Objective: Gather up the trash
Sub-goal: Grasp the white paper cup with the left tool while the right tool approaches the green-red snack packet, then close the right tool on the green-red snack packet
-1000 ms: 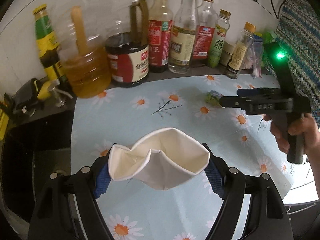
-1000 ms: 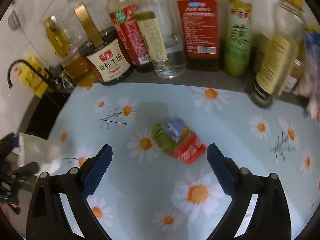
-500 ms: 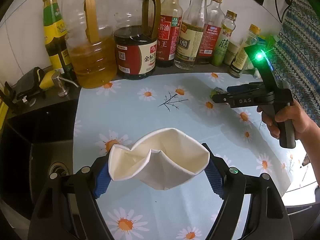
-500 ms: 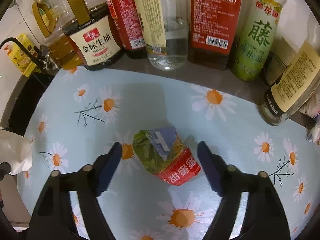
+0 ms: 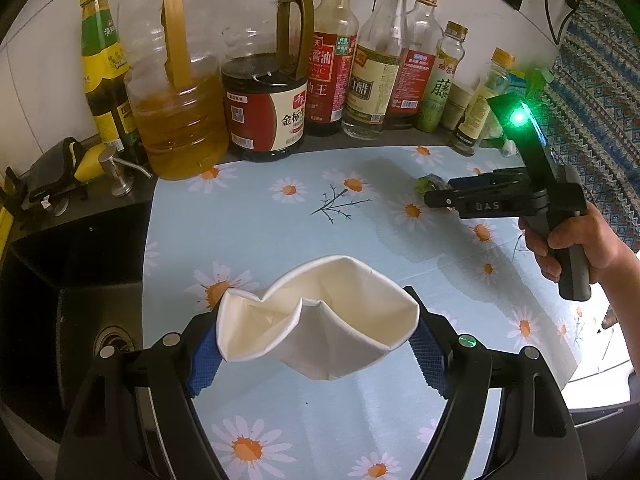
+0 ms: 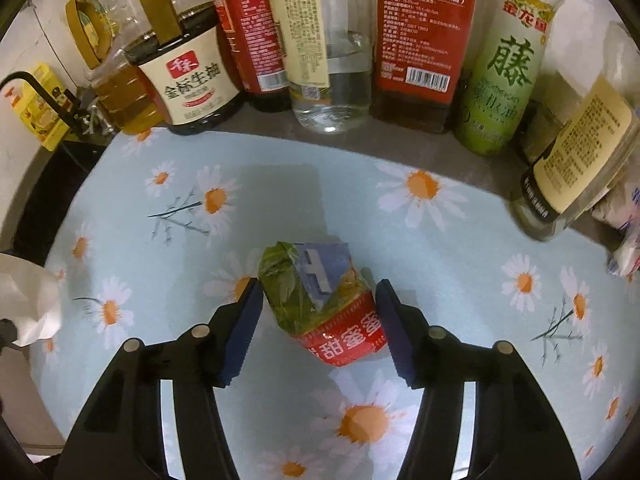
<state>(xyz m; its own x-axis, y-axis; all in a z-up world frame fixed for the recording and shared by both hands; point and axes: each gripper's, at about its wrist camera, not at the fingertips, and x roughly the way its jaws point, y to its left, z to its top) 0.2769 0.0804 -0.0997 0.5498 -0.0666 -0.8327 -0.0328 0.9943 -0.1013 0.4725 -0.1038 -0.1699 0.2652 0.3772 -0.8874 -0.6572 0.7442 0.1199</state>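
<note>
Since the earlier frame, right gripper [image 6: 318,320] closes around crumpled wrapper [image 6: 320,300], centre frame; squeeze evenly. Left gripper [image 5: 316,346] stays clamped on paper cup [image 5: 316,332].

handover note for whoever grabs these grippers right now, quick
Left gripper: shut on the crumpled white paper cup, held above the daisy cloth.
Right gripper: jaws closing around the crumpled snack wrapper, which lies on the cloth; pads look not quite pressing yet.
Done: cup picked up.
Left: finish the grip on the wrapper, lift it, bin both. No bin is in view.
</note>
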